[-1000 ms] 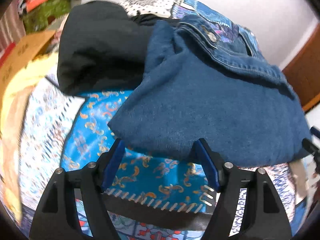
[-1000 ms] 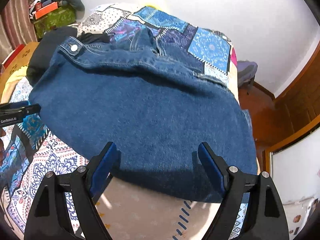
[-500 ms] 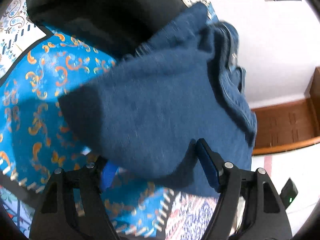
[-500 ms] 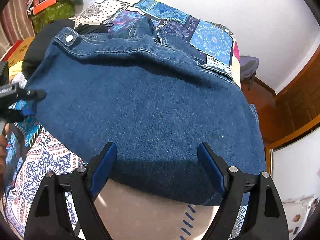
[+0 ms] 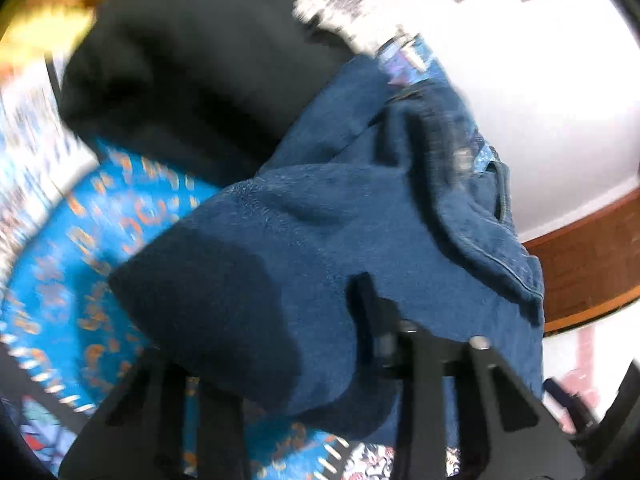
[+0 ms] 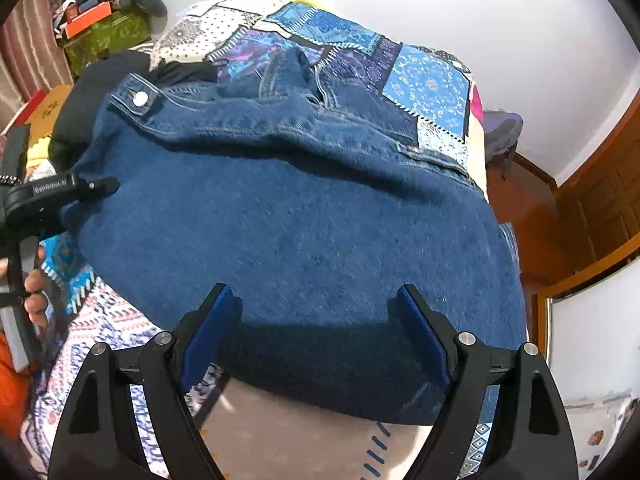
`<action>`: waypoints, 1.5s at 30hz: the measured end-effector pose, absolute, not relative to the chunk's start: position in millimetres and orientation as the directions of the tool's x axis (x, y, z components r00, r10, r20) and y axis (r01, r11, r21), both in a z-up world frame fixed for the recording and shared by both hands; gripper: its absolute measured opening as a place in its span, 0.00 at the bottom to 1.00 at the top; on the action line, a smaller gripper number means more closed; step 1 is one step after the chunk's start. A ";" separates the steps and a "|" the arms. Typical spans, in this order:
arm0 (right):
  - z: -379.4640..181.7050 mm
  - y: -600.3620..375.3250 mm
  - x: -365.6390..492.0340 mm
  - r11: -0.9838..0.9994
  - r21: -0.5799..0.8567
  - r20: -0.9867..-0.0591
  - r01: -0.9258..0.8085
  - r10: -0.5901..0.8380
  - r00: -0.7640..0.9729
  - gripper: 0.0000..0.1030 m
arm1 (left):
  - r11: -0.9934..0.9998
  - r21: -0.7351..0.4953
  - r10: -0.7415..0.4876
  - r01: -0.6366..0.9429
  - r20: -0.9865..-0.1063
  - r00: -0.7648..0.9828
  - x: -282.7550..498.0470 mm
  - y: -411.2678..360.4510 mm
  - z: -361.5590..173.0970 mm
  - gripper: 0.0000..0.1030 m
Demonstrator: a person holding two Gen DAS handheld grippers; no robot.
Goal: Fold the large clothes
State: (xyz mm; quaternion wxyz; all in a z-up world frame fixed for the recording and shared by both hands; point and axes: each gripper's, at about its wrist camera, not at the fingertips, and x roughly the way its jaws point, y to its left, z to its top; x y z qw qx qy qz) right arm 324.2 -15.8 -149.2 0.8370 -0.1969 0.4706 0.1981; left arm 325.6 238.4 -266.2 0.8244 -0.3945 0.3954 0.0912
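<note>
Jeans (image 6: 304, 232) cover patchwork bedspread (image 6: 424, 84) — black garment (image 5: 192, 80) beside.

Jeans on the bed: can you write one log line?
jeans: flat on bed | left gripper: closing on jeans corner | right gripper: open over edge

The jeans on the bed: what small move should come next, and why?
Probably close the right gripper on the near edge of the jeans. Its jaws stand open over that edge, while the left gripper is already closing with denim between its jaws.
</note>
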 end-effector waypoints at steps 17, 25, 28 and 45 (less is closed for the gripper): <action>-141.7 48.1 303.9 0.772 0.044 -0.897 -0.634 0.310 0.316 0.79 | 0.821 -0.545 -0.120 -0.168 -0.453 0.883 235.1 207.4 -82.1 0.16; -192.8 96.5 308.4 0.693 0.335 -0.896 -0.638 0.444 0.013 0.79 | 0.873 -0.424 0.010 -0.242 -0.480 0.877 230.1 209.9 -69.4 0.16; -205.1 94.0 316.1 0.705 0.391 -0.888 -0.592 0.459 -0.040 0.79 | 0.891 -0.371 0.042 -0.260 -0.503 0.863 237.7 202.6 -72.9 0.16; -123.4 -147.7 340.8 0.948 0.205 -0.837 -0.243 0.298 0.459 0.79 | 0.954 -0.271 -0.274 0.127 -0.619 0.736 325.4 -2.7 -114.3 0.15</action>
